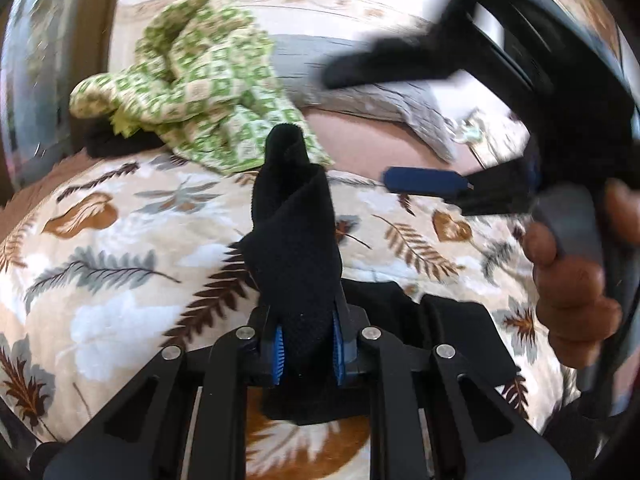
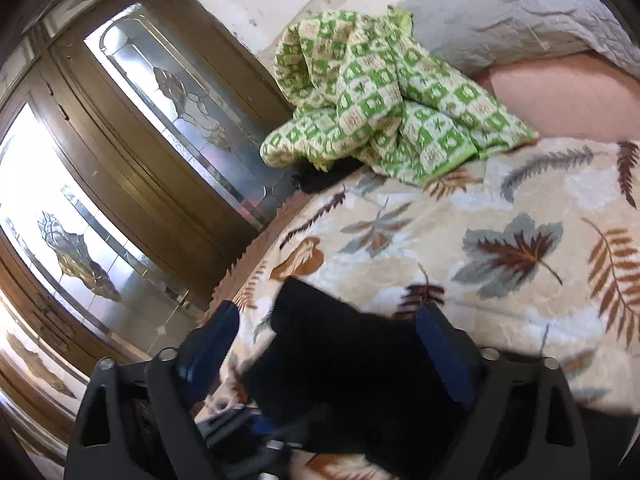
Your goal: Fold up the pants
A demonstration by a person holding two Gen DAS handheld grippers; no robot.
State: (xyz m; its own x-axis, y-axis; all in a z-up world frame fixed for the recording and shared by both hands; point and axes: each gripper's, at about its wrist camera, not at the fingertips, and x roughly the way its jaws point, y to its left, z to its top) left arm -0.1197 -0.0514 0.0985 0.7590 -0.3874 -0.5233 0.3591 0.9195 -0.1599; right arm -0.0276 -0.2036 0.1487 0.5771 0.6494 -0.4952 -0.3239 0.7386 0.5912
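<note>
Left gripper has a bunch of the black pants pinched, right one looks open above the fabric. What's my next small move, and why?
Probably close the right gripper on the black pants lying between its spread fingers. The left gripper already clamps a bunched fold above the leaf-print bedspread, so a second hold should let you stretch the pants flat.

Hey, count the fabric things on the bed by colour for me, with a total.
Black: 1, the pants, pinched in the left gripper
Green checked: 1, the blanket
Grey: 1, the pillow
Leaf print: 1, the bedspread
Total: 4
</note>
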